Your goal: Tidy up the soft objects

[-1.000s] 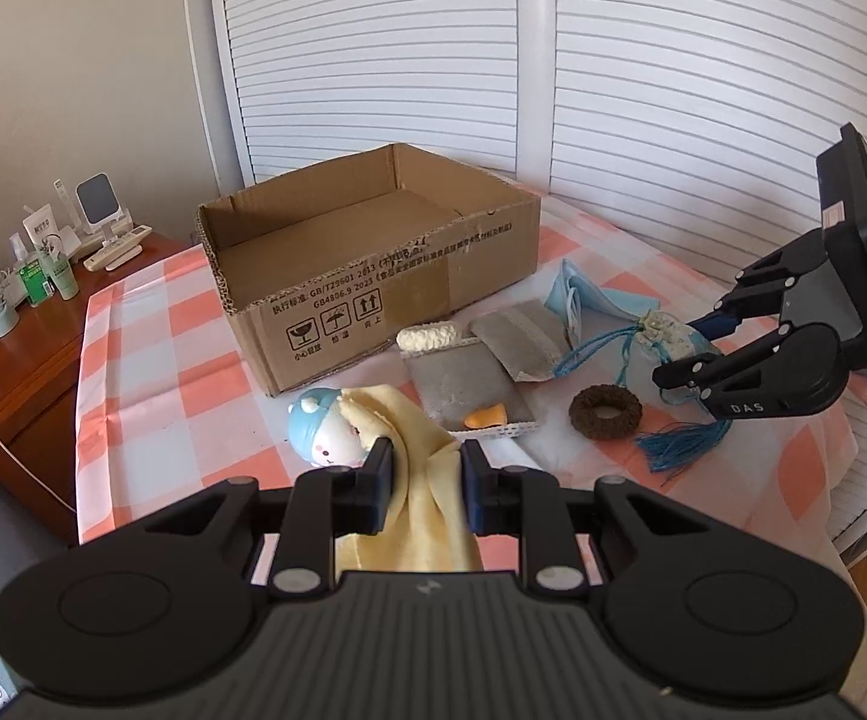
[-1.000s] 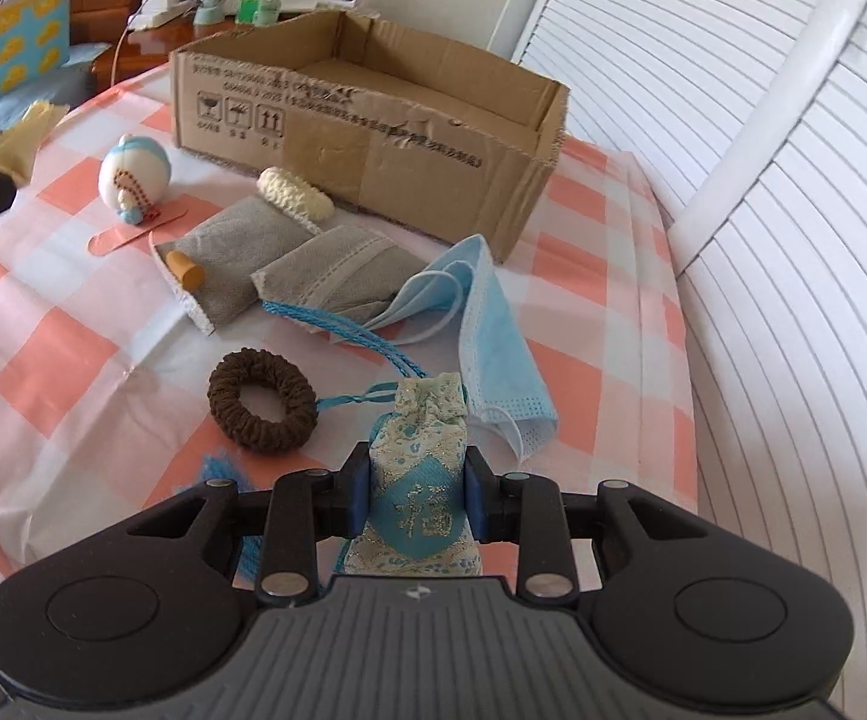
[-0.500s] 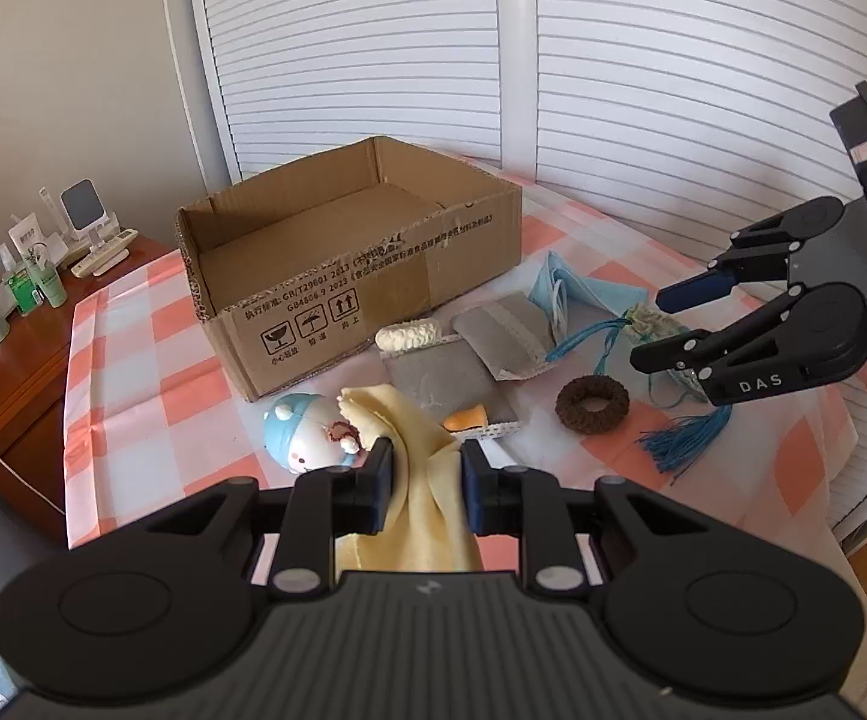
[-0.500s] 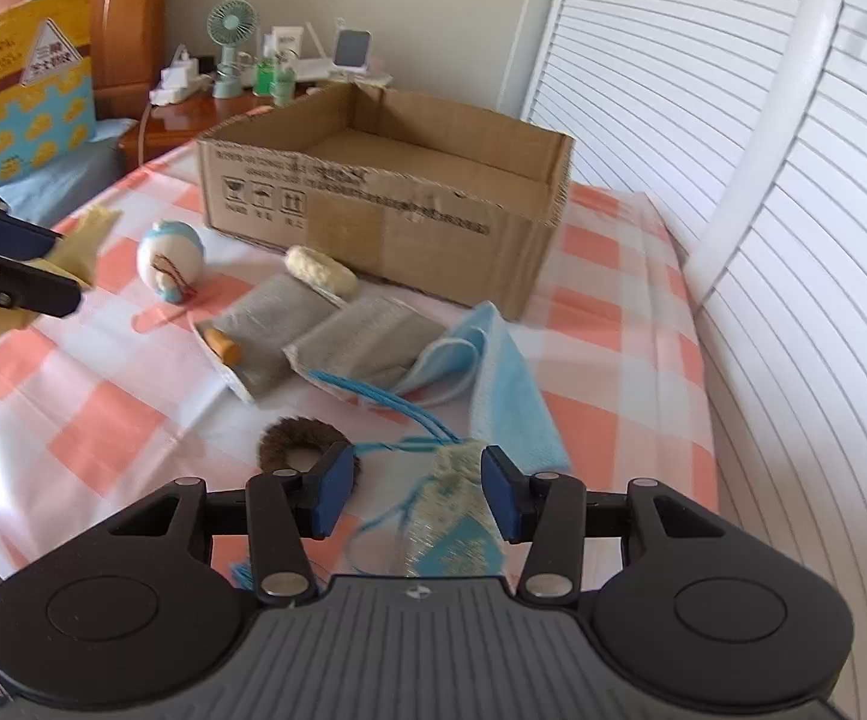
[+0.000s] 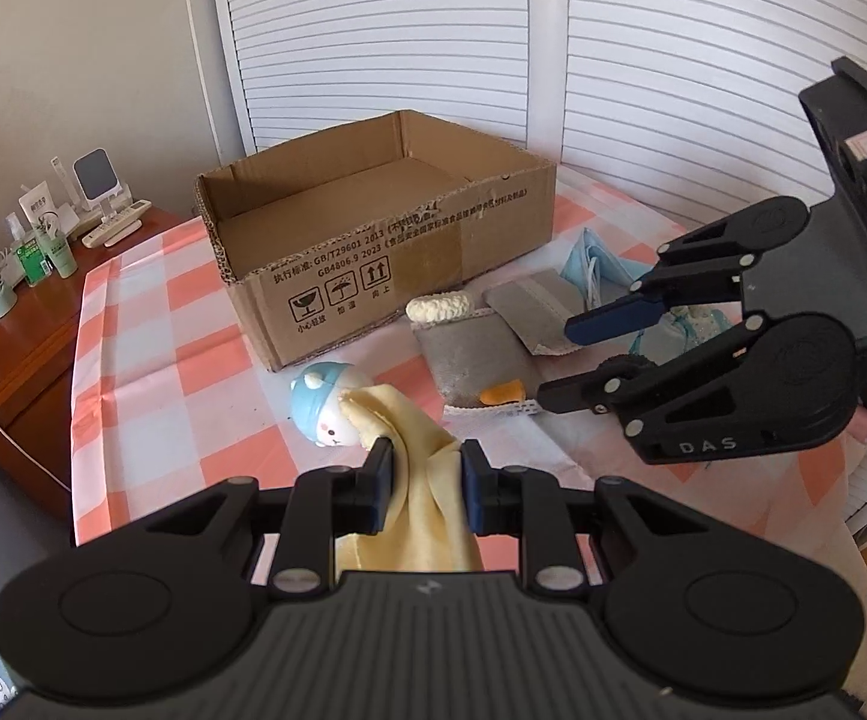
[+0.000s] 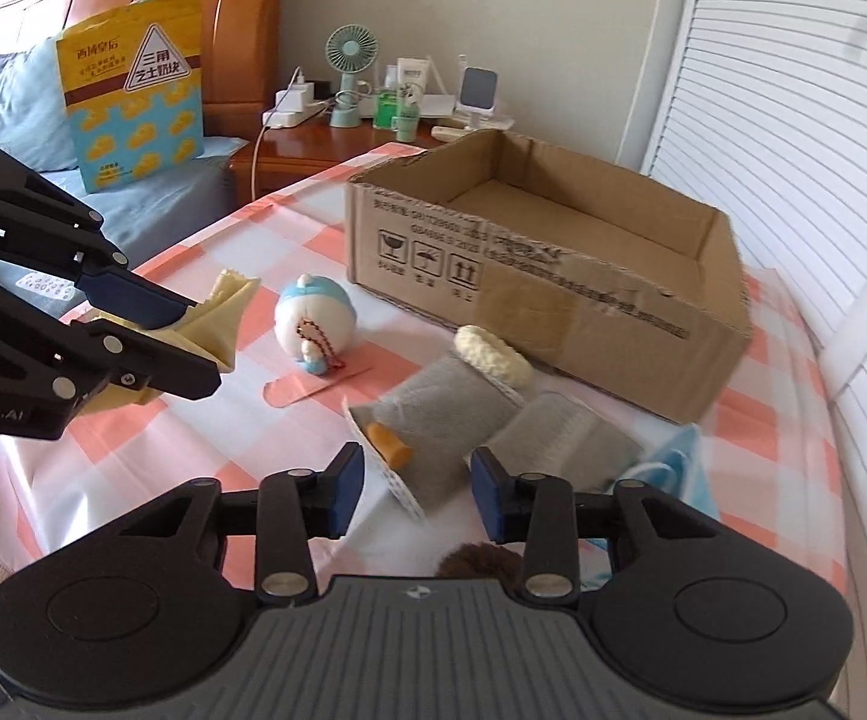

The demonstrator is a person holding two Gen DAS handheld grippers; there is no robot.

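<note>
Open box, cluttered approach

The cardboard box (image 6: pixel 553 276) stands empty and open-topped; grey pouches (image 6: pixel 451 414), a cream roll (image 6: pixel 493 354) and a blue-capped plush ball (image 6: pixel 316 315) crowd the checked tablecloth (image 6: pixel 133 468) before it.

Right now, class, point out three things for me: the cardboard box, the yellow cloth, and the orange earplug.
cardboard box (image 6: pixel 553 294), right wrist view, on its printed front wall.
yellow cloth (image 5: pixel 427 480), left wrist view, on the fold between the pads of the left claw.
orange earplug (image 6: pixel 391 443), right wrist view, on its body, lying on the grey pouch.
</note>
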